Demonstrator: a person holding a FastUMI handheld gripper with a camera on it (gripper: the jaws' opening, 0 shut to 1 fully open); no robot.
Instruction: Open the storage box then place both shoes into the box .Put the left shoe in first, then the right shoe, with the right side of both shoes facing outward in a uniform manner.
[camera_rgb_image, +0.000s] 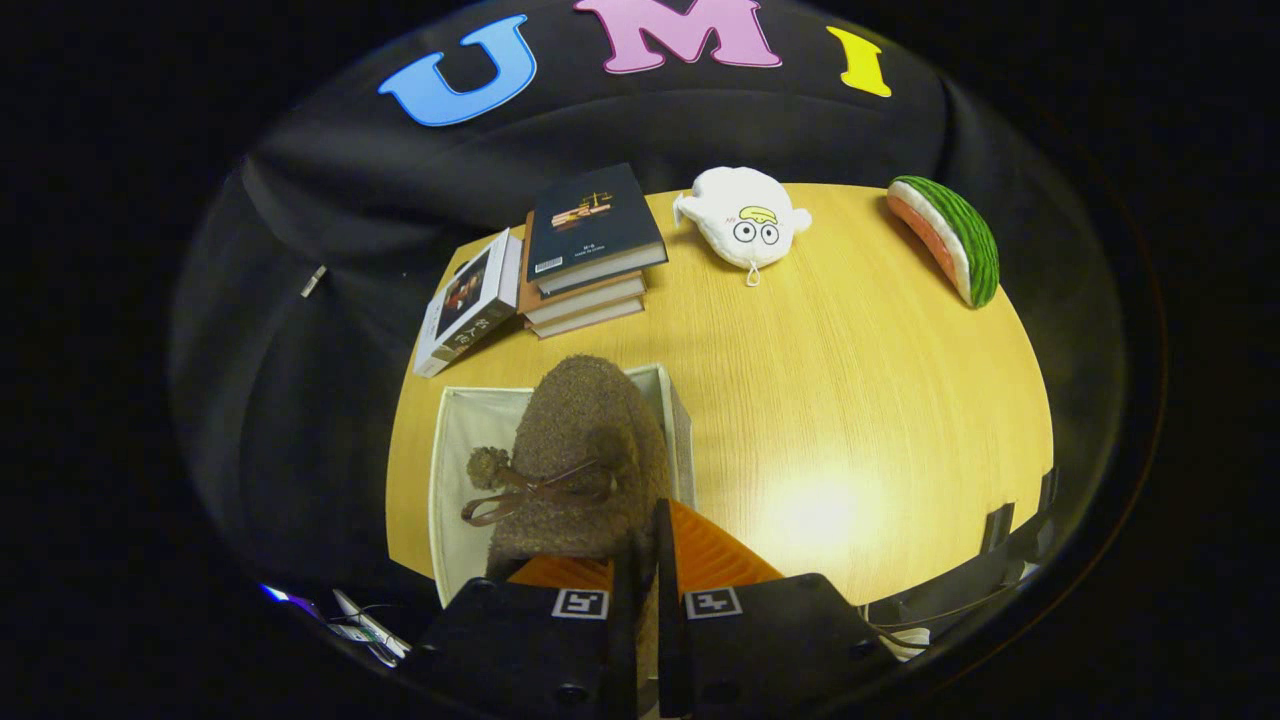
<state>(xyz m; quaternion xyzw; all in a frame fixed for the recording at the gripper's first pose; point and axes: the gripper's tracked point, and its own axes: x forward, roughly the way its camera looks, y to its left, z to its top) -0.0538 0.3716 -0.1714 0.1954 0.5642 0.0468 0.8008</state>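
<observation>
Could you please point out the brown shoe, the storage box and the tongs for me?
brown shoe (585, 440): gripper view, fuzzy upper, held between the tongs.
storage box (470, 425): gripper view, pale inner wall left of the shoe.
tongs (647, 540): gripper view, midway between the tips, closed on the shoe.

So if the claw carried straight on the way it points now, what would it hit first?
Likely the white fabric storage box: the claw is shut on a fuzzy brown shoe hanging over it, though depth is unclear.
</observation>
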